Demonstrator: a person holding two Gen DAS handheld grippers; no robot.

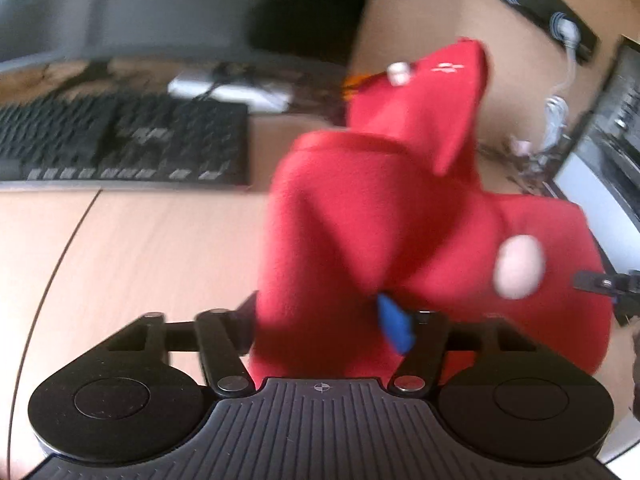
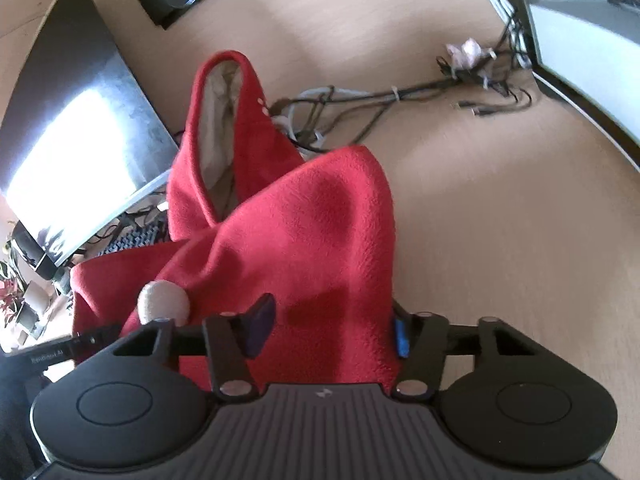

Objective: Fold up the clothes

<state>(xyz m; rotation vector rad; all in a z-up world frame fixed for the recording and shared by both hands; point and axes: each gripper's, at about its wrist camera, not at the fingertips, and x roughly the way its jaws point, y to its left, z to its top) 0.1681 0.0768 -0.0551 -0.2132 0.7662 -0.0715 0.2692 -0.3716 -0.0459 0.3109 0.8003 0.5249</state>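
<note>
left wrist view: left gripper [image 1: 324,328] clamped on red fleece garment [image 1: 400,216]; blurred frame.
garment axis: runs up and away from the jaws, tip toward upper right, over the desk [image 1: 132,248]; keyboard [image 1: 120,140] to the left.
right wrist view: right gripper [image 2: 332,330] pinching the same garment [image 2: 304,240].
garment axis: long axis runs away from the fingers, red loop [image 2: 224,92] at far end; cables [image 2: 360,100] beyond.

Red fleece garment [image 2: 304,232], bunched and lifted above a wooden desk

Soft red fleece with a cream lining showing inside a looped opening at upper centre of the right wrist view. A cream pom-pom [image 2: 163,303] sits at lower left. In the left wrist view the garment [image 1: 380,216] fills the centre right, blurred, with small white embroidery near its top.
</note>
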